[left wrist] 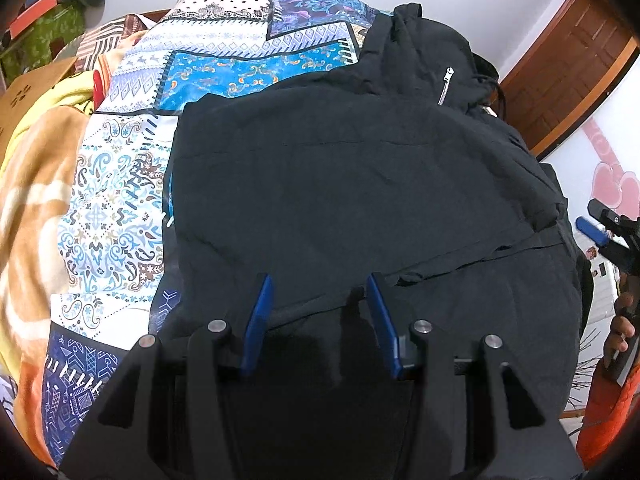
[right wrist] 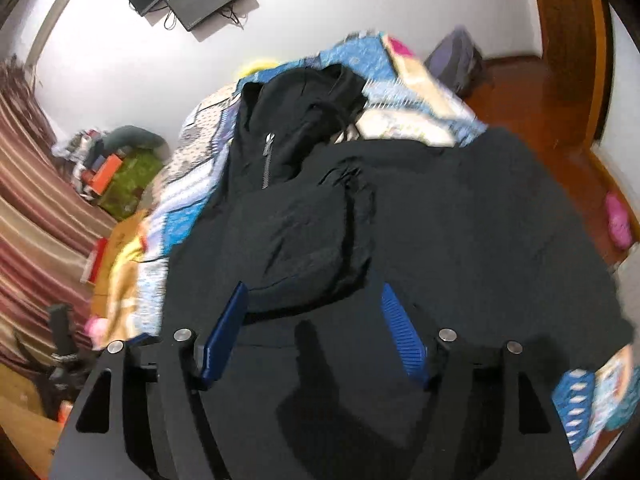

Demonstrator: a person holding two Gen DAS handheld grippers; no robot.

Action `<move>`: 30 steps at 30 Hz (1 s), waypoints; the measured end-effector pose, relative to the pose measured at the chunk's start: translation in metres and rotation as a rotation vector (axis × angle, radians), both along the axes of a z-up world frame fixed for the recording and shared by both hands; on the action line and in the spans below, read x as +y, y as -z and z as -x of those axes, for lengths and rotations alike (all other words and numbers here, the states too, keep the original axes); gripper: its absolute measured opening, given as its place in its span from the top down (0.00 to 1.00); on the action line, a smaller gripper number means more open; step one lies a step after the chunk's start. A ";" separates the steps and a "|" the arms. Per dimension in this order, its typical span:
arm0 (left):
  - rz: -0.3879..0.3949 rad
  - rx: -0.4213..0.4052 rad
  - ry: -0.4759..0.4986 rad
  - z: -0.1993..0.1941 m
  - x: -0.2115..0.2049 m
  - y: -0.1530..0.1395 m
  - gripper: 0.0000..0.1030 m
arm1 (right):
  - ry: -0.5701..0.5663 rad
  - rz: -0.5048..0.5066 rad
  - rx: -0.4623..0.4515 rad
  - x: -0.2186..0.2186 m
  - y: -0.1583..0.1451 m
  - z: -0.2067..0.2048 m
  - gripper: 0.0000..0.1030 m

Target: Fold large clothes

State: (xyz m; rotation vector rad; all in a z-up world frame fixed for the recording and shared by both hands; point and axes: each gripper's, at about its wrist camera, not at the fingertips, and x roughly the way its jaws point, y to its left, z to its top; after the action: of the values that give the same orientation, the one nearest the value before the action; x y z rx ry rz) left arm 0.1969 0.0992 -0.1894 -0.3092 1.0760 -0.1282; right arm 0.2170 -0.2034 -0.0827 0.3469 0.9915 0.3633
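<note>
Lying black all over: hooded jacket [left wrist: 360, 184], silver zipper [left wrist: 445, 86] showing near the collar. Spreading beneath, a patchwork bedspread [left wrist: 132, 184] in blue, white and cream paisley and geometric prints. Showing blue pads on black frames: left tool [left wrist: 318, 284] and right tool [right wrist: 314, 294]. Hanging at far left, possibly a maroon-and-tan striped curtain [right wrist: 28, 216].

Left tongs [left wrist: 318, 286] and right tongs [right wrist: 314, 294] both gape, empty.
</note>
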 end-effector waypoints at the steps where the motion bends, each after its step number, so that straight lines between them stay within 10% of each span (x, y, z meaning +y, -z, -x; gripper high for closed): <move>1: 0.005 -0.003 -0.001 0.000 0.000 -0.001 0.54 | 0.004 -0.031 0.031 0.000 0.005 -0.003 0.36; 12: 0.013 -0.034 -0.021 0.005 0.000 -0.011 0.54 | 0.085 -0.133 0.106 0.020 0.036 -0.041 0.34; 20: 0.032 -0.015 -0.042 0.005 0.004 -0.006 0.54 | 0.096 0.008 0.024 0.036 0.030 -0.044 0.76; 30: 0.027 -0.046 -0.048 0.005 0.004 -0.016 0.54 | 0.096 0.062 -0.181 0.022 -0.030 -0.010 0.85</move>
State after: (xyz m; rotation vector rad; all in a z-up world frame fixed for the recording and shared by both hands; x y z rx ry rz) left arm 0.1917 0.1031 -0.1732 -0.3549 1.0211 -0.1063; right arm 0.2269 -0.1810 -0.0527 0.2989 0.8037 0.2713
